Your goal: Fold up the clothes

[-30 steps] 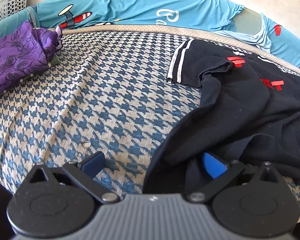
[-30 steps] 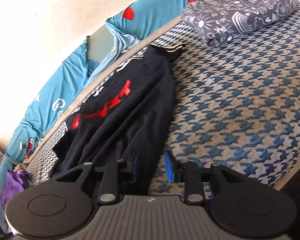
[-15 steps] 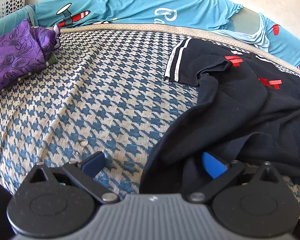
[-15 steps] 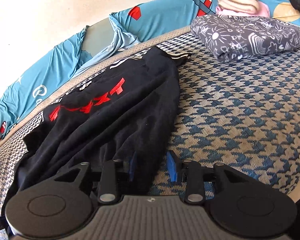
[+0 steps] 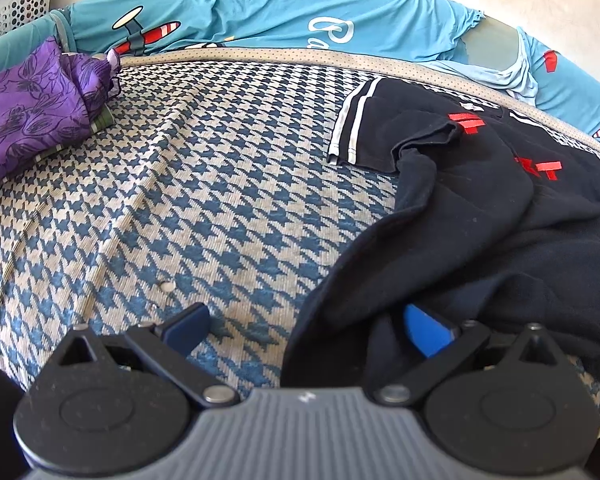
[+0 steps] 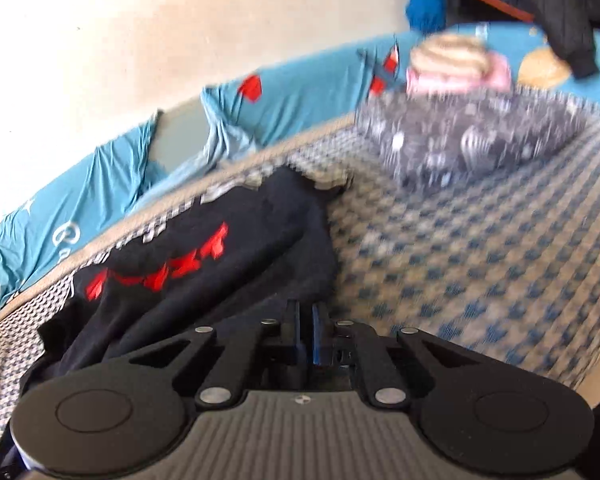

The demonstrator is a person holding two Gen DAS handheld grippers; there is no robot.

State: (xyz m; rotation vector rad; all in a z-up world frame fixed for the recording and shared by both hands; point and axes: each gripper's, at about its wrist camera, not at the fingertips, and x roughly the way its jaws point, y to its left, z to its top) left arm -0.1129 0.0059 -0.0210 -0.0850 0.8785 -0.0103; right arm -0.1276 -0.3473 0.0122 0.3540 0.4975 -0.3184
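Soft, limp black T-shirt [image 5: 480, 216] lies crumpled on your houndstooth bed [image 5: 220, 200], so pinch doubled hem edges: your right claw [image 6: 306, 332] is clamped together on its near edge, your left claw [image 5: 304, 324] gapes apart over another fold.

Black shirt [image 5: 472, 216] (red print, white-striped sleeve) lies rumpled on the houndstooth bed cover [image 5: 188, 184].
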